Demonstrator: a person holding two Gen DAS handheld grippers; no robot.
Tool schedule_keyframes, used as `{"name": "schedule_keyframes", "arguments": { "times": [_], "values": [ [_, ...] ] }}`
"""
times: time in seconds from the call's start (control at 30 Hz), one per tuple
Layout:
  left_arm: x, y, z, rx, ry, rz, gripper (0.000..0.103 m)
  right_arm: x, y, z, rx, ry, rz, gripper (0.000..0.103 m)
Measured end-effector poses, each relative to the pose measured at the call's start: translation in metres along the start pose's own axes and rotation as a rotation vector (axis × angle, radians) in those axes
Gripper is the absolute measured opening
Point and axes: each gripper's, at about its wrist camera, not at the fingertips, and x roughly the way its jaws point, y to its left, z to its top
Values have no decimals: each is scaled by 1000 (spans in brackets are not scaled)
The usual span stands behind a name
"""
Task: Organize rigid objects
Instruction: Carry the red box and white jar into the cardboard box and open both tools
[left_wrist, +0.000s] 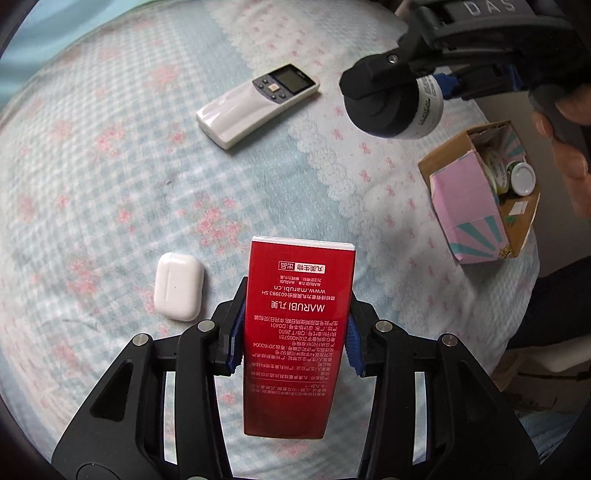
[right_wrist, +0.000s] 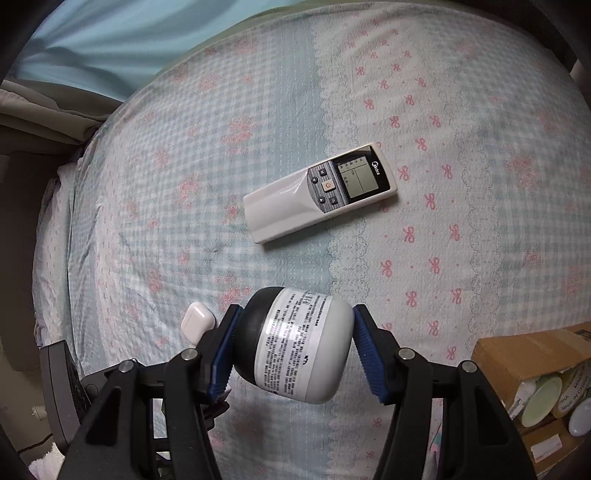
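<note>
My left gripper (left_wrist: 293, 332) is shut on a tall red MARUBI box (left_wrist: 299, 325) and holds it above the bed. My right gripper (right_wrist: 295, 343) is shut on a black-and-white jar (right_wrist: 299, 343), gripped sideways by its ends; it also shows in the left wrist view (left_wrist: 402, 107) at upper right. A white air-conditioner remote (left_wrist: 258, 105) (right_wrist: 321, 192) lies on the bedsheet. A white earbud case (left_wrist: 179, 286) lies just left of the red box, partly hidden behind my right gripper's left finger in the right wrist view (right_wrist: 197, 321).
A pink-and-cardboard open box (left_wrist: 476, 199) holding jars stands at the bed's right edge, also seen at lower right in the right wrist view (right_wrist: 532, 354). The bedsheet (right_wrist: 221, 147) is pale blue check with pink flowers. A person's hand (left_wrist: 572, 162) is at the right.
</note>
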Motion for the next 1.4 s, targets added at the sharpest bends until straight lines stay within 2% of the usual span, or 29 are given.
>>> {"name": "schedule_keyframes", "arguments": {
  "times": [0.2,0.4,0.57,0.73,0.93,1.1,1.23,1.4],
  "values": [
    [-48,-39,4,12,-77,8,40,-70,-6,-40,87,-108,45,55],
    [-89,-89,19,34,-139,38,40,-137,-26,-74,99,-213,53,55],
    [-111,-144,34,24,-181,65,40,-184,-68,-98,89,-257,70,55],
    [-118,-206,51,7,-222,57,40,-226,-125,-124,60,-278,25,55],
    [-98,-273,75,-23,-257,16,40,-257,-210,-151,113,-285,-19,55],
    [-62,-318,92,-57,-249,-19,40,-265,-268,-159,128,-268,-81,55],
    [-23,-345,100,-77,-216,-35,40,-253,-307,-158,124,-246,-115,55],
    [33,-363,106,-84,-144,-27,39,-222,-346,-150,141,-213,-92,55]
  ]
}}
